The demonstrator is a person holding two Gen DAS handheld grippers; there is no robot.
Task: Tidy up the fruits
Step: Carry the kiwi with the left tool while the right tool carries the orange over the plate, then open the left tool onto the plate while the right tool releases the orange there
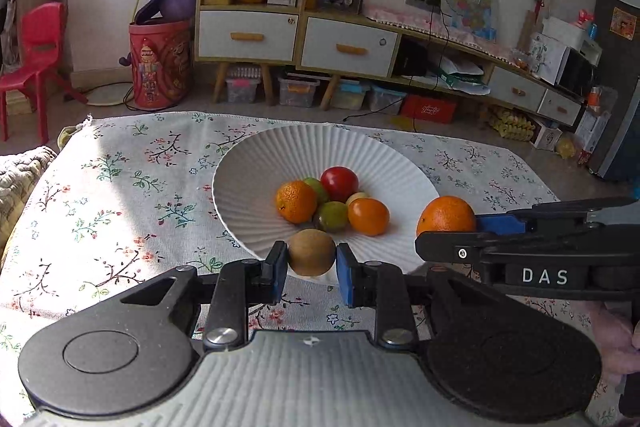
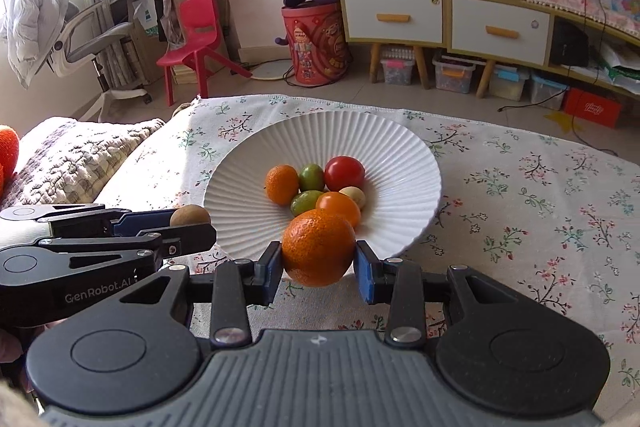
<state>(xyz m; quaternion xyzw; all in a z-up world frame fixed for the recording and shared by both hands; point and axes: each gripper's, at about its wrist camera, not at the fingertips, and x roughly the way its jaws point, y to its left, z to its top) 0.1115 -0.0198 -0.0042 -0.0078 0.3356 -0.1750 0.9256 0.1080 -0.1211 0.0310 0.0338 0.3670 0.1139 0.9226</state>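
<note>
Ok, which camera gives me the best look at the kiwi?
The left wrist view. There the kiwi sits centred between the left gripper pads, whole outline visible, at the plate rim. The right wrist view shows only its top, at the side, behind the gripper's fingers.

Fruits in plate on tablecloth

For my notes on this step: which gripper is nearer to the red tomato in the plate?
Hard to say; roughly equal. The left gripper, shut on the kiwi, and the right gripper, shut on the orange, both hover at the plate's near rim, short of the red tomato.
</note>
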